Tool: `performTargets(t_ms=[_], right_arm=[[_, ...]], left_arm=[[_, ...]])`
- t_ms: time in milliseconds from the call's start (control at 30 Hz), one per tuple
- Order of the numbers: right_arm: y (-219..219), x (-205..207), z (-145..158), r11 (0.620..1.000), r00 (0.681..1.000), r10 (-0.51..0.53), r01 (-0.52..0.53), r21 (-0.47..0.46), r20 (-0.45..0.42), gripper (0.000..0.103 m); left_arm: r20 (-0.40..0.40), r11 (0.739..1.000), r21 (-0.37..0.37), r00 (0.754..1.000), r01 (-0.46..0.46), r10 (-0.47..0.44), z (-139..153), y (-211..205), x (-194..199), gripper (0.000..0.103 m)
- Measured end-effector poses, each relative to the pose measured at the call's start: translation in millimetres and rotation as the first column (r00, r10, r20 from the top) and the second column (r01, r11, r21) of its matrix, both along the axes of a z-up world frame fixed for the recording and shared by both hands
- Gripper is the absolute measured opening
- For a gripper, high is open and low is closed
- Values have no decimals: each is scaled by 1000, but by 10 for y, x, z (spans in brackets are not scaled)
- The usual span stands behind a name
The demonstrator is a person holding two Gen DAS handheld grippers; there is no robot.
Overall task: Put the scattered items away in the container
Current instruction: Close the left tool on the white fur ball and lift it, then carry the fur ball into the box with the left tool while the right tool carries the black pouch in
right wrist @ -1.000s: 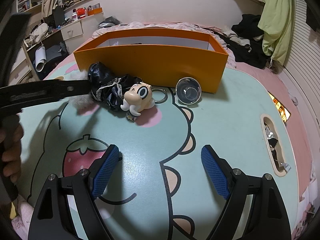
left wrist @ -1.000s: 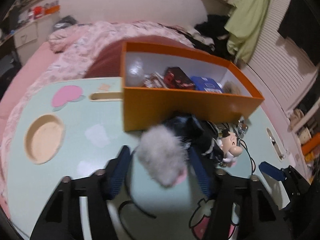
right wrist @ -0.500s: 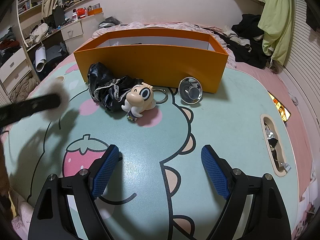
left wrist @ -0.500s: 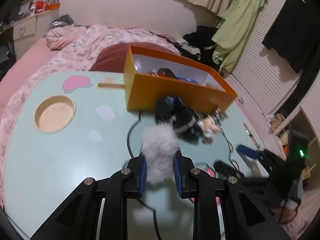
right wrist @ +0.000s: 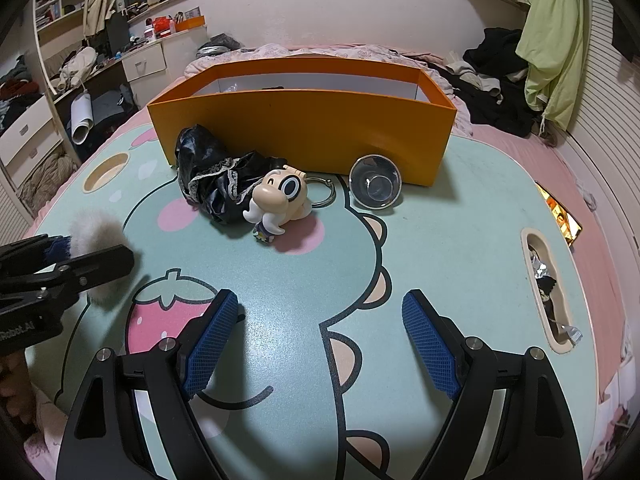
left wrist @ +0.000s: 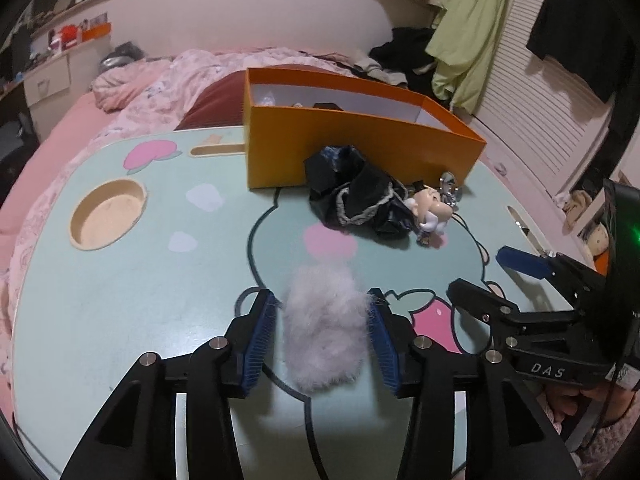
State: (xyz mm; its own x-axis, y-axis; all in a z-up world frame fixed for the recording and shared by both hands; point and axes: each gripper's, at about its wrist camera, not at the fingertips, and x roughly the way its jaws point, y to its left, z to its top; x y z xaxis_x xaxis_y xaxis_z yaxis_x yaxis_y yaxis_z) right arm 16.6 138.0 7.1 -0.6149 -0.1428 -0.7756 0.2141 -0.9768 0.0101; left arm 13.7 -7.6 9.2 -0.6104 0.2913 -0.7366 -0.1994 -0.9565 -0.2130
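grey pompom [left wrist: 324, 332] between tool [left wrist: 322, 338] pads
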Motion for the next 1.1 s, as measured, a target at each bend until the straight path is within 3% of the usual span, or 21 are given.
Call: performTargets(t_ms=[233, 367, 533, 667, 733, 800, 867, 967, 1100], right_arm=[[84, -8, 93, 994, 999, 0, -4, -112, -40, 84], [-180, -75, 333, 993, 986, 83, -93, -70, -142, 84], [-669, -432, 414, 980, 973, 198, -196, 26, -116, 83], [-1063, -591, 288, 949, 956, 281, -265, 172, -82, 70], [-1160, -666, 150, 937, 957, 289, -276, 213, -32, 44], [-1170, -685, 120, 942, 954, 295, -283, 180, -43, 33], [-1136, -662, 157, 944, 949, 310, -301, 133, -53, 29], [-1013, -564, 338, 946, 939, 325, -322, 43, -111, 29], [-791, -493, 691, 928, 932, 311, -340, -152, -185, 29]], left_arm=[[-36, 1000, -6, 999, 17, -17, 0, 16, 120, 23], [-46, 1000, 16, 999, -8, 9, 22, -65, 167, 23], [-69, 997, 39, 995, -63, 66, 75, -254, 269, 23], [-74, 995, 49, 993, -83, 87, 83, -357, 290, 23], [-76, 994, 63, 993, -88, 92, 90, -398, 283, 23], [-80, 993, 74, 992, -92, 98, 93, -439, 283, 23], [-83, 991, 87, 991, -97, 105, 113, -474, 281, 23], [-94, 989, 109, 990, -98, 109, 187, -513, 260, 23], [-131, 988, 142, 988, -60, 79, 403, -497, 179, 23]])
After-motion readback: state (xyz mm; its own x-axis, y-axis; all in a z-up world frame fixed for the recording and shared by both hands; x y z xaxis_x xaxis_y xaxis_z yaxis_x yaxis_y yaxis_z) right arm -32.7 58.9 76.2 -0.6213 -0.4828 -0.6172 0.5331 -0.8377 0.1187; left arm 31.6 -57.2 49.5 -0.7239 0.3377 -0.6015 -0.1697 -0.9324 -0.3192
